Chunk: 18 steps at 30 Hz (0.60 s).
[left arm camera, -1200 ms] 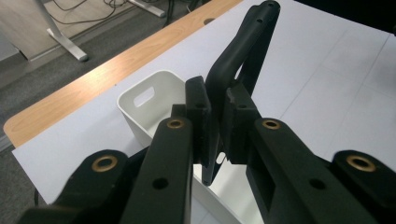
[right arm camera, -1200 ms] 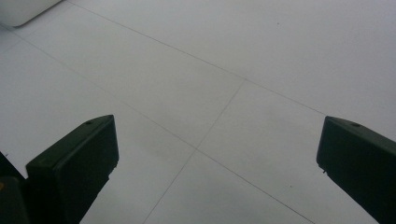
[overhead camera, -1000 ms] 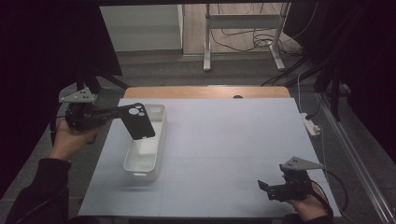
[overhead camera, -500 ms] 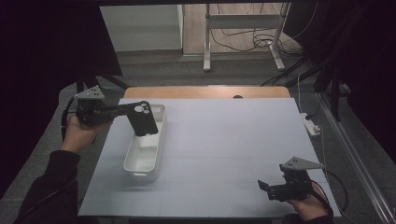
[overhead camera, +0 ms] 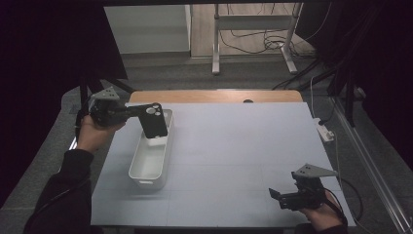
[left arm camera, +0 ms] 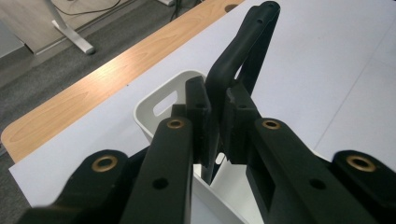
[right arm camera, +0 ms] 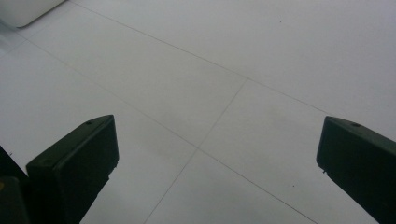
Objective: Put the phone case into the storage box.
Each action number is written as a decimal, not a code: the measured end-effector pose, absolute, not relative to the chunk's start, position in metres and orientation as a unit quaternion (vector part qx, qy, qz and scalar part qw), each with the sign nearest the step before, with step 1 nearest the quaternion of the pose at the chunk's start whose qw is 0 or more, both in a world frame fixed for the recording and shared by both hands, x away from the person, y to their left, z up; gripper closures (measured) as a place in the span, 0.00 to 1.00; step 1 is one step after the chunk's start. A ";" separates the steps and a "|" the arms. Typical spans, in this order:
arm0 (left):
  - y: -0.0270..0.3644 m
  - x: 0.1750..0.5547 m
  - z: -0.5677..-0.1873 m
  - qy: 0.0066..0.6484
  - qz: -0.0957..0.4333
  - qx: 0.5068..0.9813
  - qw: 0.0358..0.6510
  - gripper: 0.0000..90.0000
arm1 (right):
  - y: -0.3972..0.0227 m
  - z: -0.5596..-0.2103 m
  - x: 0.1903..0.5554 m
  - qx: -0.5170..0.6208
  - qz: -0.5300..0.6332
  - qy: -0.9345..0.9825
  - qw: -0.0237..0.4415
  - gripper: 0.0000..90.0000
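Above the far end of the white bin (overhead camera: 148,163), we see our left tongs (overhead camera: 141,113) clenched on a black phone case (overhead camera: 154,121), case hanging tilted over the bin, our right tongs (overhead camera: 278,195) released, low at the table's (overhead camera: 243,146) near right corner.

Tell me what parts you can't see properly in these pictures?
- Phone case: left gripper view, its lower part is hidden between the shut jaws.
- White bin: high view, the case covers part of its far end; right gripper view, the top edge cuts it to a corner.
- Right gripper: high view, too small and dark to make out.
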<state>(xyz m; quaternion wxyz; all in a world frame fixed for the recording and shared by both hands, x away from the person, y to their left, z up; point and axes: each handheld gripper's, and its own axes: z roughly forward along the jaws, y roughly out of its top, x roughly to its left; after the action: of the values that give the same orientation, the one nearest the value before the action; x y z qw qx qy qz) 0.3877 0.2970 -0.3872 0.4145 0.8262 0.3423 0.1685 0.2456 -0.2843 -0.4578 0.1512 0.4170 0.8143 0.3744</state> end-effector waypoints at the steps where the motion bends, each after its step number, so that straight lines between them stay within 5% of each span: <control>1: 0.296 0.390 -0.388 0.343 0.168 0.826 0.414 0.91 | -0.284 -0.458 0.246 0.417 0.374 0.814 0.151 0.00; 18: 0.293 0.420 -0.406 0.346 0.171 0.828 0.406 0.91 | -0.284 -0.458 0.246 0.415 0.374 0.816 0.146 0.00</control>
<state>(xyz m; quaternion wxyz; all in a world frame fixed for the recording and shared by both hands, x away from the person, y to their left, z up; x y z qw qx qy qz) 0.4200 0.2925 -0.4059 0.4061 0.8282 0.3464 0.1706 0.2459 -0.2841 -0.4581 0.1457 0.4154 0.8162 0.3742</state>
